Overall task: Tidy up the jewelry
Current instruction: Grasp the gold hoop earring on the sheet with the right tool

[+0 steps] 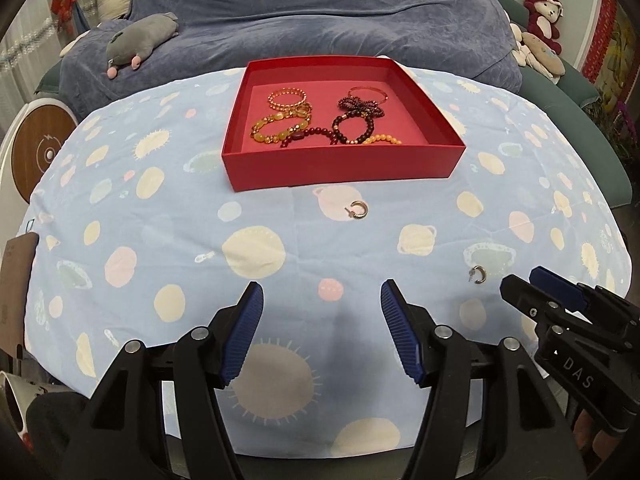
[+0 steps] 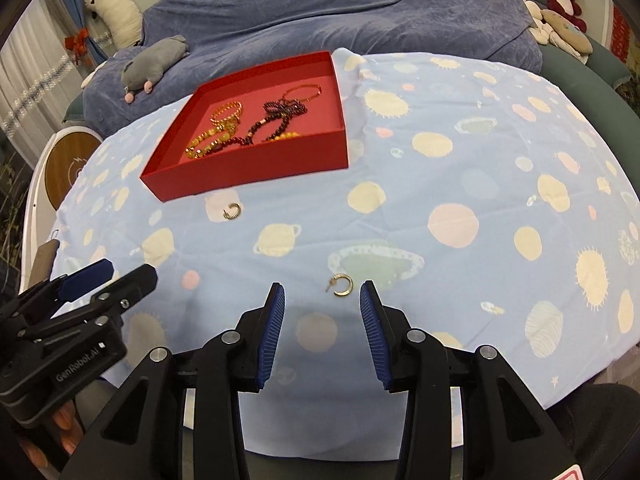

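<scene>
A red box [image 1: 340, 162] [image 2: 256, 168] at the far side of the table holds several bead bracelets [image 1: 320, 120] [image 2: 248, 124]. Two gold hoop earrings lie on the patterned cloth. The far earring [image 1: 357, 210] [image 2: 233, 211] rests just in front of the box. The near earring [image 1: 478, 274] [image 2: 341, 284] lies just ahead of my right gripper [image 2: 322, 292], between its fingertips' line and slightly beyond. That gripper is open and empty. My left gripper [image 1: 322, 292] stands open over bare cloth, holding nothing. Each gripper shows in the other's view at the side.
A light blue cloth with planets and suns [image 1: 160, 220] covers the table. Behind it lies a blue-covered bed [image 1: 320, 20] with a grey plush toy [image 1: 140, 38]. More plush toys [image 1: 540, 28] sit at the right. A round wooden disc [image 1: 40, 152] stands at the left.
</scene>
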The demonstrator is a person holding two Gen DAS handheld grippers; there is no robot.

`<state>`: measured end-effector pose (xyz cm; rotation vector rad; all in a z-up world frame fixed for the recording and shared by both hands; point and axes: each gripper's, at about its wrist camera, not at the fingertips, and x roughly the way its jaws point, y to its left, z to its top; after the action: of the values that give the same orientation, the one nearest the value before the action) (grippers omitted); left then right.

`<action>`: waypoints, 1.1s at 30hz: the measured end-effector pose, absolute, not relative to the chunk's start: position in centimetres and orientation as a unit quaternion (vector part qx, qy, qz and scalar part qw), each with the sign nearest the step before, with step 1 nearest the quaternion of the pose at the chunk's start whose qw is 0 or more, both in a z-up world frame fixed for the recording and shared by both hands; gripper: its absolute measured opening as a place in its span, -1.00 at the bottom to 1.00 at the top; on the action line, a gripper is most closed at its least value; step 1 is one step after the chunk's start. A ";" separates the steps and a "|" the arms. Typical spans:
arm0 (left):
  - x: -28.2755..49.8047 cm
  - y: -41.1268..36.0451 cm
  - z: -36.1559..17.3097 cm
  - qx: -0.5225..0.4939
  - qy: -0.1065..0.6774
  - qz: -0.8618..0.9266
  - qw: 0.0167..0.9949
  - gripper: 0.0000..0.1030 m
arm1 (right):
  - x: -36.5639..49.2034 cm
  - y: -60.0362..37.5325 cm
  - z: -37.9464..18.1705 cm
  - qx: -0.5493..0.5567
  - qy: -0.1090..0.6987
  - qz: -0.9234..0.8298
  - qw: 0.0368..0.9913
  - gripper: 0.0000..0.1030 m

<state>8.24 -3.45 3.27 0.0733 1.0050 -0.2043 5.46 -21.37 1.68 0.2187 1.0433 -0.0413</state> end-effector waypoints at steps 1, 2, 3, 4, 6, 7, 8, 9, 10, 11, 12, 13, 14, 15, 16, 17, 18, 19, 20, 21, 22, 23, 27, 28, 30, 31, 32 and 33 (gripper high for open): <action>8.1 -3.1 3.0 0.031 0.481 -0.095 0.871 0.13 | 5.3 -21.6 1.2 0.105 0.500 -0.022 0.859 -0.24; 7.9 -2.8 2.7 0.027 0.482 -0.092 0.871 0.13 | 5.2 -21.7 0.9 0.106 0.503 -0.024 0.857 -0.24; 7.7 -2.5 2.4 0.023 0.483 -0.089 0.871 0.13 | 5.1 -21.7 0.5 0.107 0.505 -0.026 0.856 -0.24; 7.6 -2.2 2.1 0.022 0.484 -0.085 0.871 0.13 | 5.1 -21.8 0.2 0.108 0.507 -0.027 0.855 -0.24; 7.4 -1.7 1.5 0.025 0.488 -0.078 0.869 0.13 | 5.3 -21.7 -0.3 0.107 0.509 -0.026 0.854 -0.24; 7.3 -1.5 1.3 0.024 0.490 -0.075 0.868 0.13 | 5.4 -21.7 -0.5 0.105 0.510 -0.027 0.853 -0.24; 7.2 -1.2 1.1 0.022 0.491 -0.072 0.868 0.13 | 5.5 -21.6 -0.7 0.103 0.511 -0.027 0.853 -0.24; 7.1 -0.9 1.0 0.019 0.492 -0.070 0.868 0.13 | 5.7 -21.5 -0.9 0.102 0.512 -0.026 0.853 -0.24; 7.1 -0.7 0.8 0.016 0.492 -0.068 0.868 0.13 | 5.9 -21.5 -1.0 0.101 0.512 -0.027 0.852 -0.24; 7.0 -0.4 0.7 0.013 0.493 -0.066 0.867 0.13 | 6.2 -21.5 -1.2 0.099 0.514 -0.028 0.852 -0.24; 7.0 -0.2 0.6 0.012 0.495 -0.063 0.867 0.13 | 6.4 -21.5 -1.4 0.099 0.515 -0.028 0.851 -0.24; 7.0 -0.1 0.5 0.011 0.496 -0.062 0.866 0.13 | 6.6 -21.5 -1.6 0.100 0.516 -0.030 0.850 -0.24; 7.1 0.1 0.4 0.009 0.497 -0.061 0.866 0.13 | 6.8 -21.5 -1.7 0.102 0.516 -0.031 0.850 -0.24; 7.1 0.1 0.3 0.007 0.498 -0.060 0.865 0.13 | 7.0 -21.5 -1.8 0.106 0.517 -0.032 0.849 -0.24; 7.2 0.2 0.2 0.006 0.499 -0.060 0.864 0.13 | 7.2 -21.5 -2.0 0.108 0.518 -0.032 0.848 -0.24; 7.2 0.2 0.2 0.007 0.500 -0.060 0.864 0.13 | 7.4 -21.5 -2.1 0.110 0.518 -0.033 0.847 -0.24; 7.3 0.2 0.1 0.008 0.500 -0.060 0.864 0.13 | 7.6 -21.5 -2.2 0.109 0.519 -0.034 0.847 -0.24; 7.3 0.2 0.1 0.008 0.500 -0.061 0.864 0.13 | 7.8 -21.4 -2.3 0.108 0.518 -0.034 0.848 -0.24; 7.4 0.2 0.0 0.009 0.501 -0.061 0.863 0.13 | 7.9 -21.3 -2.3 0.106 0.516 -0.036 0.849 -0.24; 7.5 0.2 -0.1 0.010 0.502 -0.060 0.863 0.13 | 8.1 -21.3 -2.3 0.104 0.516 -0.037 0.850 -0.24; 7.6 0.2 -0.2 0.010 0.503 -0.060 0.862 0.13 | 8.2 -21.2 -2.3 0.103 0.515 -0.038 0.850 -0.24; 7.7 0.2 -0.2 0.008 0.504 -0.059 0.862 0.13 | 8.3 -21.2 -2.3 0.101 0.514 -0.040 0.851 -0.24; 8.1 0.1 -0.3 0.006 0.506 -0.059 0.861 0.13 | 8.6 -20.6 -2.4 0.073 0.514 -0.048 0.854 -0.29; 8.2 0.1 -0.3 0.006 0.505 -0.059 0.861 0.14 | 8.5 -20.4 -2.4 0.062 0.512 -0.049 0.855 -0.32; 8.3 0.1 -0.3 0.006 0.505 -0.058 0.861 0.18 | 8.1 -20.3 -2.5 0.051 0.509 -0.051 0.858 -0.40; 8.3 0.1 -0.3 0.006 0.505 -0.058 0.861 0.19 | 8.0 -20.3 -2.5 0.051 0.507 -0.051 0.859 -0.44; 8.4 0.1 -0.4 0.005 0.505 -0.058 0.861 0.19 | 7.8 -20.4 -2.5 0.050 0.507 -0.051 0.859 -0.49; 8.4 0.1 -0.4 0.005 0.505 -0.058 0.861 0.19 | 7.7 -20.4 -2.4 0.049 0.506 -0.051 0.859 -0.52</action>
<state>8.37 0.07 -0.41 0.0107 1.0601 -0.1219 7.69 -20.43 -2.41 0.1031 1.0627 -0.1077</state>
